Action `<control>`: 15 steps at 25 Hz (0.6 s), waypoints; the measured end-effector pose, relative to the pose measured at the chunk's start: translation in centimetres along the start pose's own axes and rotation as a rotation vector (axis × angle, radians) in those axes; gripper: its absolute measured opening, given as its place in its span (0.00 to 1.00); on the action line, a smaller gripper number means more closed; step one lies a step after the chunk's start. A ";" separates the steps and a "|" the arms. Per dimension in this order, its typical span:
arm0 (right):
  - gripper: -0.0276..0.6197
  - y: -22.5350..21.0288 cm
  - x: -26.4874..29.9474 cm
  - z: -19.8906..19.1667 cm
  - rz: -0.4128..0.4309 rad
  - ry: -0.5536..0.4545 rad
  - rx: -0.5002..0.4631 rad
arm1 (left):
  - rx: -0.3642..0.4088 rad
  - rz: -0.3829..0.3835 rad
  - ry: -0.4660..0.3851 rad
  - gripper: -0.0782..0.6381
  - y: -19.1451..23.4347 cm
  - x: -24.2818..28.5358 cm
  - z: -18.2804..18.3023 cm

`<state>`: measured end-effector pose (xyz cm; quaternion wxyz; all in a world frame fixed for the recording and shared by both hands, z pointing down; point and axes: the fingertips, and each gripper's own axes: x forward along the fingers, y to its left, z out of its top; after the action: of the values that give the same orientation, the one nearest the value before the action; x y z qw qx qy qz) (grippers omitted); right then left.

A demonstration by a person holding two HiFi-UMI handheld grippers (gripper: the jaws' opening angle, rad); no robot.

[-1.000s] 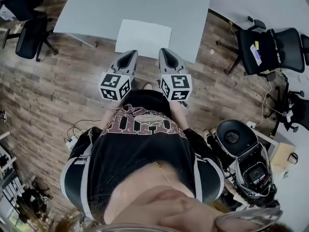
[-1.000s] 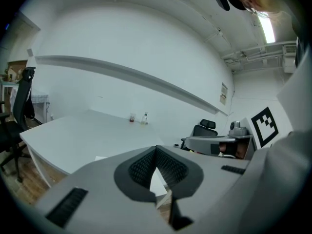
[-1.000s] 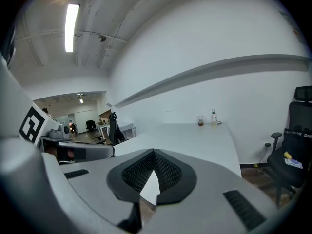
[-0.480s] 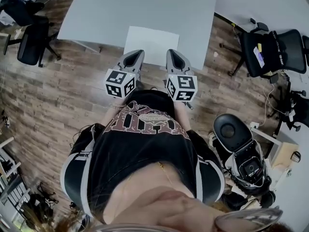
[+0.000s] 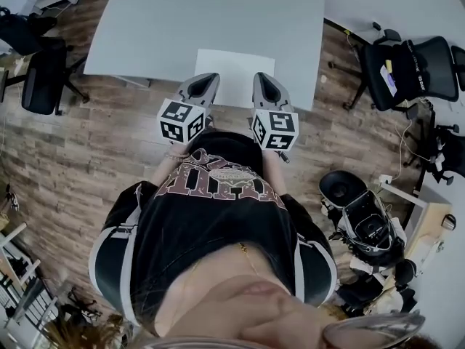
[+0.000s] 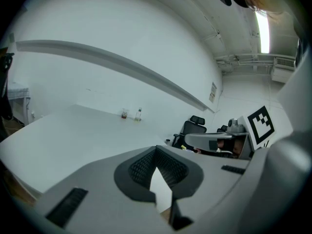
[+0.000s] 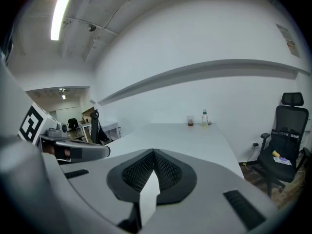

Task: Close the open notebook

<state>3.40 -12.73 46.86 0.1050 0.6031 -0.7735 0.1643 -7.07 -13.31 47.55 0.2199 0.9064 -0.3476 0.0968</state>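
The open notebook point(image 5: 234, 70) lies flat as a plain white sheet near the front edge of the grey table point(image 5: 182, 20). In the head view my left gripper point(image 5: 205, 77) points at its near left corner and my right gripper point(image 5: 261, 77) at its near right corner. Both tips overlap the table's front edge. I cannot tell whether they touch the pages. In the left gripper view the left gripper point(image 6: 156, 150) has its jaws shut with nothing held. The right gripper point(image 7: 154, 152) looks the same in its own view, its ribbed pads meeting at the tip.
A bottle point(image 7: 204, 117) and a small cup point(image 7: 190, 121) stand at the table's far end. Black office chairs stand to the right point(image 5: 410, 71) and left point(image 5: 36, 71) on the wooden floor. Dark equipment point(image 5: 363, 220) sits at the lower right.
The person has stepped toward the table. Both grippers have moved forward together, from short of the table's edge to the notebook's near edge. The jaws stay as they were.
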 end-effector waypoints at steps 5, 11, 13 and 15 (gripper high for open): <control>0.07 -0.7 1.5 -0.5 -0.054 0.007 0.018 | 0.023 -0.030 0.050 0.17 2.1 0.9 -0.5; 0.07 -1.0 2.2 -1.4 -0.074 0.040 0.020 | 0.020 -0.033 0.071 0.17 3.3 1.2 -1.2; 0.07 -1.5 2.4 -1.6 -0.068 0.054 0.019 | 0.015 -0.024 0.073 0.17 3.3 1.6 -1.3; 0.07 -2.0 2.6 -1.8 -0.058 0.072 0.010 | 0.008 -0.009 0.075 0.17 3.4 2.0 -1.4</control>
<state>4.56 -14.84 49.74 0.1345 0.6195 -0.7506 0.1866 -7.95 -16.09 50.53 0.2296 0.9045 -0.3346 0.1312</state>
